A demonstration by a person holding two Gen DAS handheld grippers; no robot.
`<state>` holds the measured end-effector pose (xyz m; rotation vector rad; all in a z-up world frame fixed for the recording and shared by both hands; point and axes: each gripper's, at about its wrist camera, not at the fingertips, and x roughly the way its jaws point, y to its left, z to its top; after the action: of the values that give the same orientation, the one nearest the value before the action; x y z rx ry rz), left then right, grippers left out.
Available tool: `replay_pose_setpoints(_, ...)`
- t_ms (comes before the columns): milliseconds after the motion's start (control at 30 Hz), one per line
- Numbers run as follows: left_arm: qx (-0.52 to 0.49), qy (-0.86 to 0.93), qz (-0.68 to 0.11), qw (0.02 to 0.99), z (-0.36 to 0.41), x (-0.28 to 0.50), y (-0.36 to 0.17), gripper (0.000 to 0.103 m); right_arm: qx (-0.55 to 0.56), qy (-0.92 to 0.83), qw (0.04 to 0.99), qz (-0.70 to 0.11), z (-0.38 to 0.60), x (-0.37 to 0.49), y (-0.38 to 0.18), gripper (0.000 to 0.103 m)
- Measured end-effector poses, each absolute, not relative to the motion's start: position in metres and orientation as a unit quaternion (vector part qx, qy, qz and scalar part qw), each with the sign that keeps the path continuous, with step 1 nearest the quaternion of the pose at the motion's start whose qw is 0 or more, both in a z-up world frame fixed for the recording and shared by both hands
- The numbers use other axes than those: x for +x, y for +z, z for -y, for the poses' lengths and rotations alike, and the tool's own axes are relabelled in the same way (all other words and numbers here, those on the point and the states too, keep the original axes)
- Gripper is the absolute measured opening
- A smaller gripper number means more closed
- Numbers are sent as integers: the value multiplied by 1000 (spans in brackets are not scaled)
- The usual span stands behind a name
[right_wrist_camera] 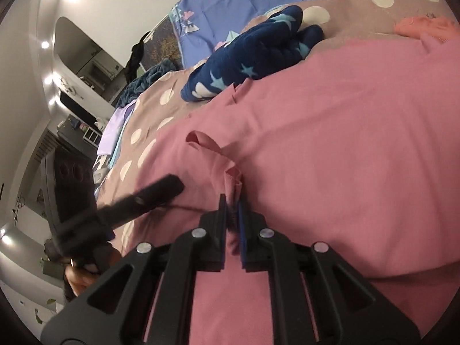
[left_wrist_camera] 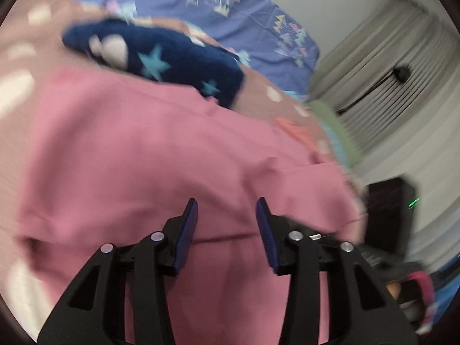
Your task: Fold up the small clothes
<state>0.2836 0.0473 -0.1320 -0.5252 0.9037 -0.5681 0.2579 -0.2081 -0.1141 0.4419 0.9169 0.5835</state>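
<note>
Through my two wrist cameras I saw a pink garment (right_wrist_camera: 330,149) spread wide over a brown bedspread with pale dots (right_wrist_camera: 161,97), filling most of both views. My right gripper (right_wrist_camera: 232,201) was pinched closed on a bunched fold of that pink cloth, which rose in a small ridge just past the blue pads. My left gripper (left_wrist_camera: 227,210) hovered over the same garment (left_wrist_camera: 143,158) with its jaws apart and nothing between them; that view was blurred. In the right view the left gripper (right_wrist_camera: 169,187) appeared as a dark smear at the garment's left edge. Beyond the pink cloth lay a navy piece with light blue stars (right_wrist_camera: 253,54), touching its far edge, and behind that a blue patterned sheet (right_wrist_camera: 230,3). An orange garment (right_wrist_camera: 425,27) sat at the far right on the bedspread.
</note>
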Motion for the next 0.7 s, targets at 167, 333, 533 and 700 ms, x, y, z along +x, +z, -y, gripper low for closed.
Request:
replay_pose_setpoints(167,-255,-279,-450,809,-18,291,-125,66,175,299,838,-422,195,255,-112,17)
replay_pose_setpoints(333,-218,-247,-473,817,9,305,-125,54,162,313,838,-417,196,242,-110,21)
replay_pose_setpoints(533,-153,-254,-450,843,39,305,-95,1,180,285,854,-397,234,232,-106,22)
replay_pose_setpoints(700,-115,-273,-358,886,54,294,3,1,200,250,878,-357,276,232,-93,23)
